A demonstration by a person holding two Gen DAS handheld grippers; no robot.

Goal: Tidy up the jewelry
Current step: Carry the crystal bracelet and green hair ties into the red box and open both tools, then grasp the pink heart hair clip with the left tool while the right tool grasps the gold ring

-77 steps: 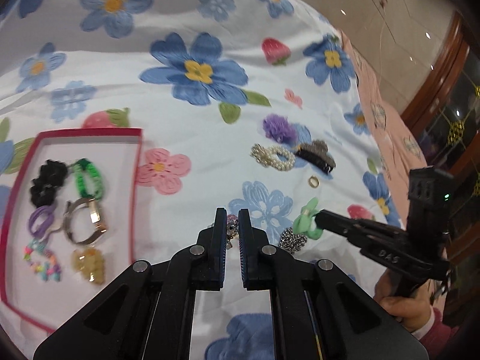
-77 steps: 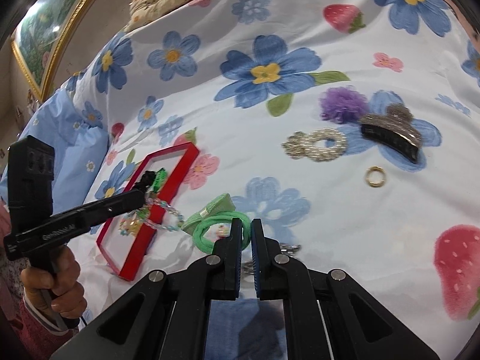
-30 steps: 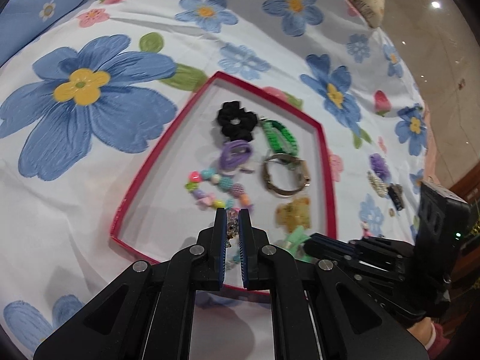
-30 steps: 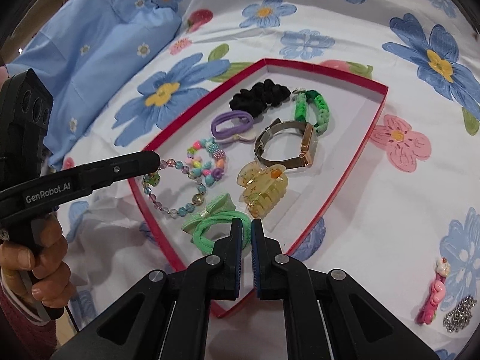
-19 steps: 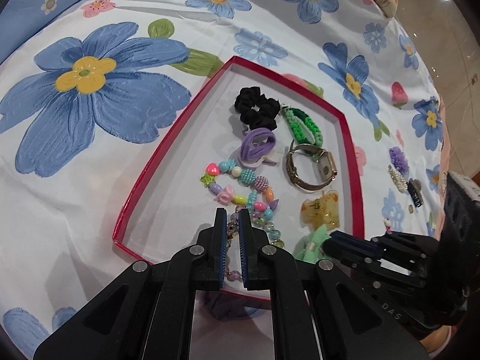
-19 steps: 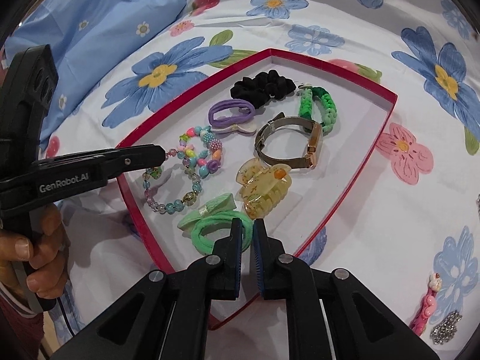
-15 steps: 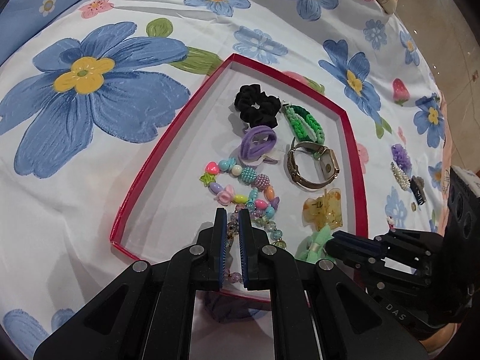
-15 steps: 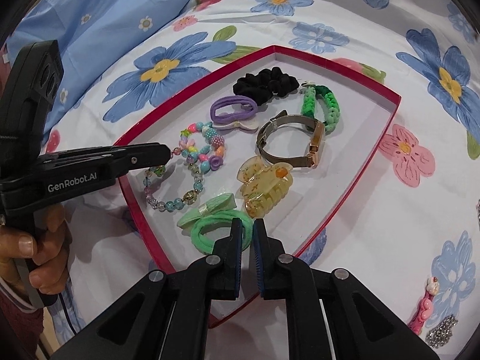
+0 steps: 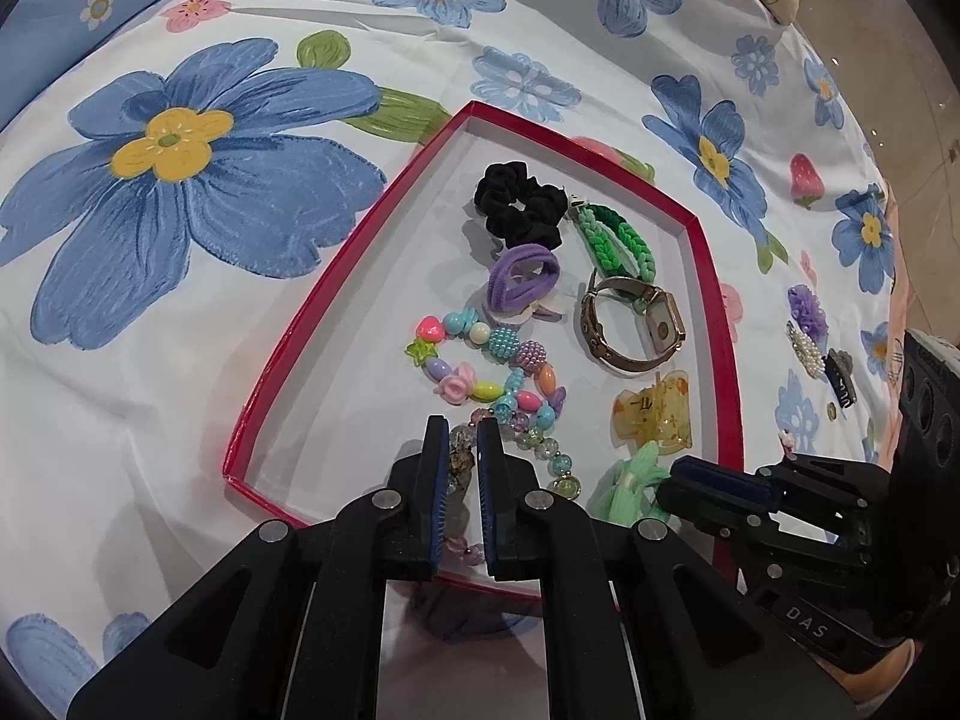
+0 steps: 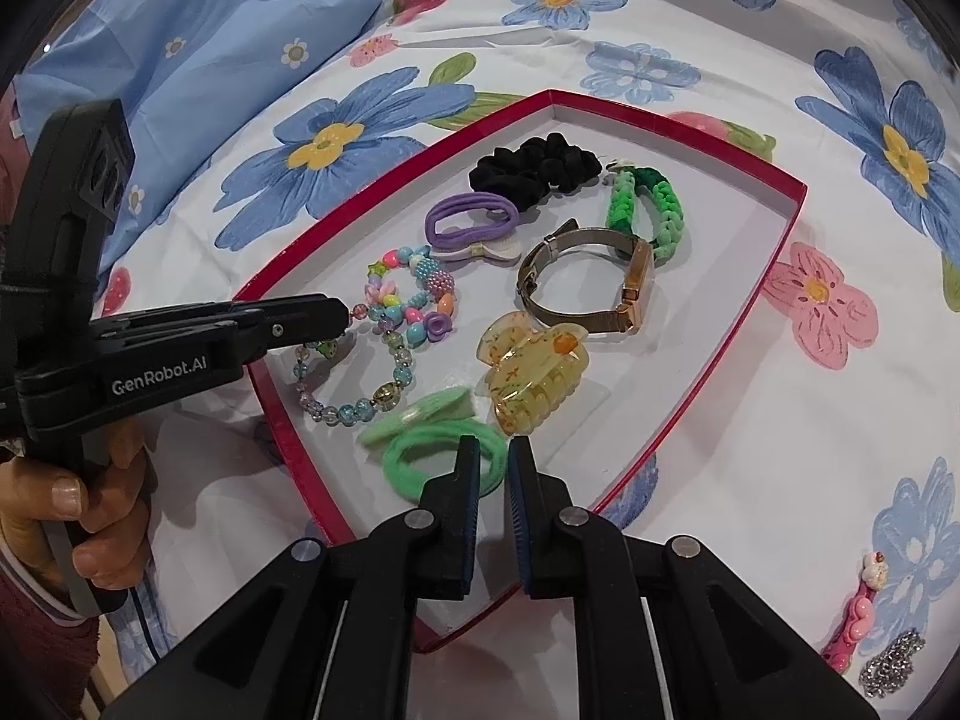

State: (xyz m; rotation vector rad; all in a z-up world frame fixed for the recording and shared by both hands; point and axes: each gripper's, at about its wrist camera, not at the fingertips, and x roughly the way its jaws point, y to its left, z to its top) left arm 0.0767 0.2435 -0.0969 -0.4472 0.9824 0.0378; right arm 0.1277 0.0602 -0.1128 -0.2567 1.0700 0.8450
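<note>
On the left side of the right wrist view, the left gripper (image 10: 351, 309) reaches in across the red rim of the tray (image 10: 744, 324). Its jaws are pressed together on the glass bead bracelet (image 10: 354, 378). The pinch is at the top of the loop. The rest of the loop lies on the white tray floor, hanging toward the near corner. The left hand (image 10: 90, 516) grips the handle outside the tray.

Just to the right lies the green hair tie (image 10: 438, 456) with its pale bow. It lies flat inside the tray, near the front rim. Its long side runs left to right, and the bow points toward the bead bracelet. The right gripper (image 10: 493, 468) is right over the tie's right end. Its jaws are spreading apart, and the band lies between them, but the pads do not seem to press on it. I think the tie is let go now.

Next I think the left jaws must part to drop the beads.

Far right, on the flowered sheet, a pink clip (image 10: 852, 618) and a silver chain (image 10: 888, 663) wait. The right gripper is nearer to them.
</note>
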